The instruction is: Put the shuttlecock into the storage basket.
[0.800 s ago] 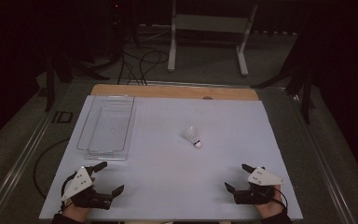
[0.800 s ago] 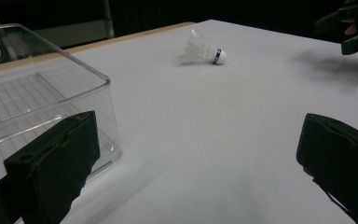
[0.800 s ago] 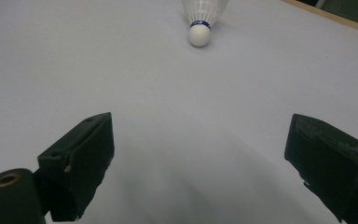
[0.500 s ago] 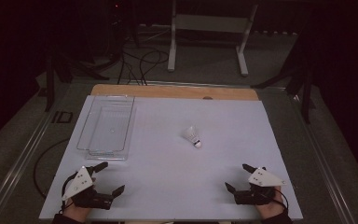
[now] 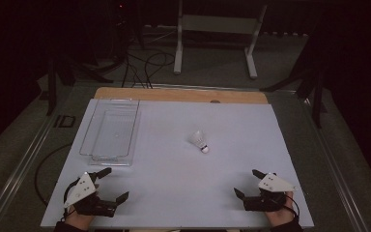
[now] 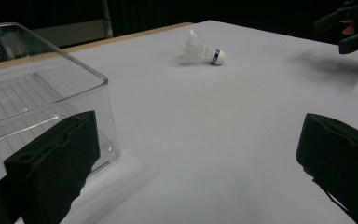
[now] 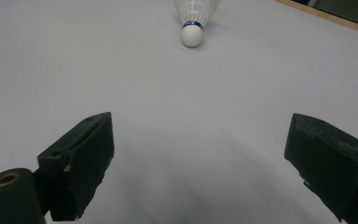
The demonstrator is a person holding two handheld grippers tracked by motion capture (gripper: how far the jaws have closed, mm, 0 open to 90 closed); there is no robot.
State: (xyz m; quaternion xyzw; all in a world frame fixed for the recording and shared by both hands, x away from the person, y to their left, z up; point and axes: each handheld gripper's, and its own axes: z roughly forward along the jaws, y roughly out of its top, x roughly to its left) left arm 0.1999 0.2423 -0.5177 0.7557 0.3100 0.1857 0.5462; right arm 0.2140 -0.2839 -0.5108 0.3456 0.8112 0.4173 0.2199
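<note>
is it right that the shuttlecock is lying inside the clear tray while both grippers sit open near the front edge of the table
Not quite. The shuttlecock lies on its side on the bare white table, well clear of the clear tray, which the high view shows with nothing in it. The rest holds: the left gripper and the right gripper both sit open near the front edge.

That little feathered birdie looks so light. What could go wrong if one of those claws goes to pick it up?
The shuttlecock lies on its side on the smooth white table, so a nudge from the right claw could roll it away instead of catching it. Its thin skirt might also crush if the claw pinches there rather than at the cork tip. The clear tray is hard to see and sits close to the left claw, which could bump its near wall.
</note>
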